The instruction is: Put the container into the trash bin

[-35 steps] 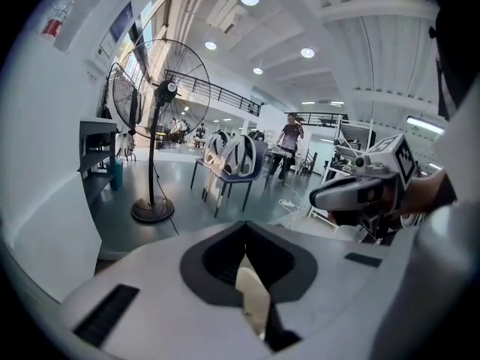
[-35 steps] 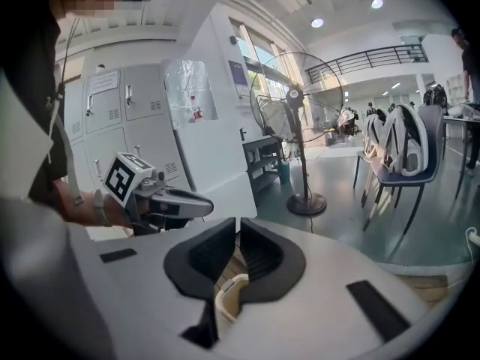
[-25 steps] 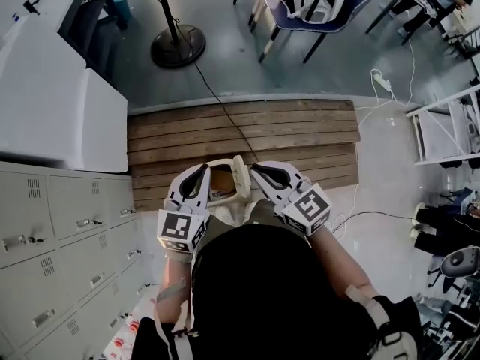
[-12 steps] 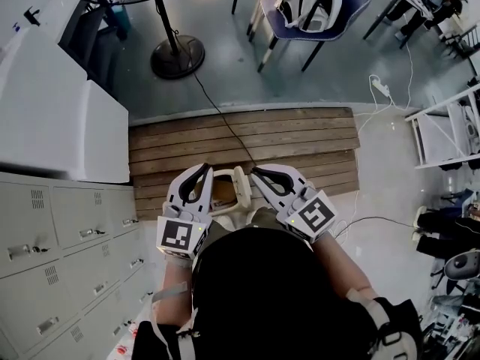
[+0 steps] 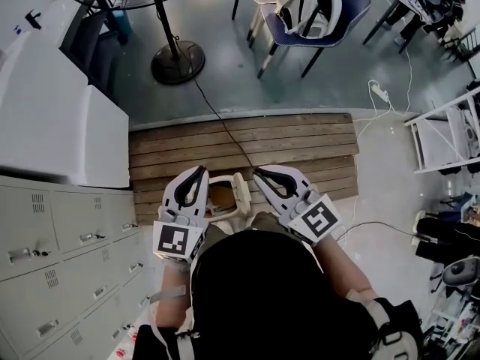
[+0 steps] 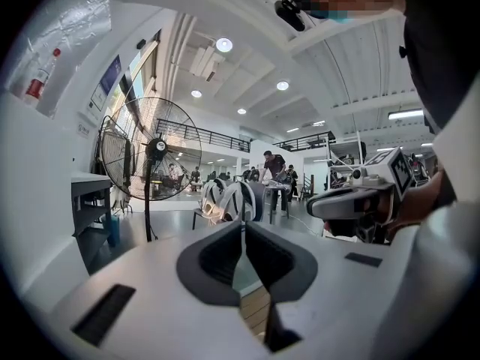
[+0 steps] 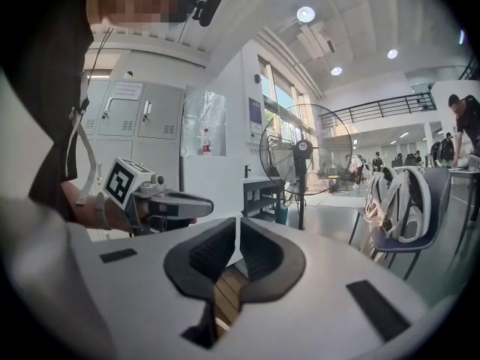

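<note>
The slatted platform (image 5: 300, 137) is warm brown, its planks striped by darker gaps. At the platform's near edge, the container (image 5: 238, 190) is cream with a tan-brown inside. The left gripper (image 5: 201, 169) and right gripper (image 5: 256, 172) are white with black jaw linings. Each carries a cube of black-and-white square markers. A black cable (image 5: 229, 131) crosses the platform. Beyond the platform, the floor (image 5: 322, 81) is grey-blue, the fan (image 5: 177, 60) is black and the chair (image 5: 349, 6) is blue. Left of the platform, the lockers (image 5: 60, 238) are pale grey and the cabinet (image 5: 52, 118) is white. On the platform's near side, the person's top (image 5: 255, 291) is black.
</note>
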The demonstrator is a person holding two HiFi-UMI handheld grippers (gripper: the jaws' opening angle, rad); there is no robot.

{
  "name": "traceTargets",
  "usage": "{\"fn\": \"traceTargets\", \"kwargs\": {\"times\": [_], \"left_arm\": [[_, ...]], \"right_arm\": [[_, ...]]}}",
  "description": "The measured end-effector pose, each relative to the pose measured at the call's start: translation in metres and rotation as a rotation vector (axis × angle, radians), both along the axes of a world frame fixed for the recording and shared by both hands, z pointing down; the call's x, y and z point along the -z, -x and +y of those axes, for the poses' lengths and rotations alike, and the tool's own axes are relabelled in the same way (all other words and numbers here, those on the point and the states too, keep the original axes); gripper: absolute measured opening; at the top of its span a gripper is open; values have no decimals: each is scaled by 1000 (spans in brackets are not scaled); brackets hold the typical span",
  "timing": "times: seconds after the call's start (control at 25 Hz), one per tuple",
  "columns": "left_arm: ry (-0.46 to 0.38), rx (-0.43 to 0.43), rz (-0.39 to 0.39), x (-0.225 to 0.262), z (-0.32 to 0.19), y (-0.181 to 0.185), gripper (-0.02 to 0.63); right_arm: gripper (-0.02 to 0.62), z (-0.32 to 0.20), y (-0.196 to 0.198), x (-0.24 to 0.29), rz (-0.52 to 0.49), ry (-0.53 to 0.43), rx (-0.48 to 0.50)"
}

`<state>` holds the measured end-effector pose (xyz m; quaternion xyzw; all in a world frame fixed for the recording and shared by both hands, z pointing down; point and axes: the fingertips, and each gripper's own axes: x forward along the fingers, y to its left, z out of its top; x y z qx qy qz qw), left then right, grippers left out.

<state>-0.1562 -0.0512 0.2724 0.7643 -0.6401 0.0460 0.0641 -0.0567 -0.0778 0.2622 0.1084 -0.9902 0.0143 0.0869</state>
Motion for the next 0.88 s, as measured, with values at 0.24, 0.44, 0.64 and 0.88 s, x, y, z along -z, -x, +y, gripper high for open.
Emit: {"fn": "traceTargets", "kwargs": {"times": [0.24, 0.44, 0.64, 0.88], "left_arm": [[9, 10, 18, -2, 2, 1, 9], [9, 18, 31, -6, 1, 0, 11], [-3, 25, 41, -8, 2, -5, 11], [14, 41, 29, -8, 2, -5, 11]], "right_arm": [[31, -2, -3, -2, -5, 25, 13], [31, 1, -5, -9, 31, 3, 33], [31, -2, -10, -15, 35, 31, 20], [31, 0, -14, -19, 47, 38, 29]]}}
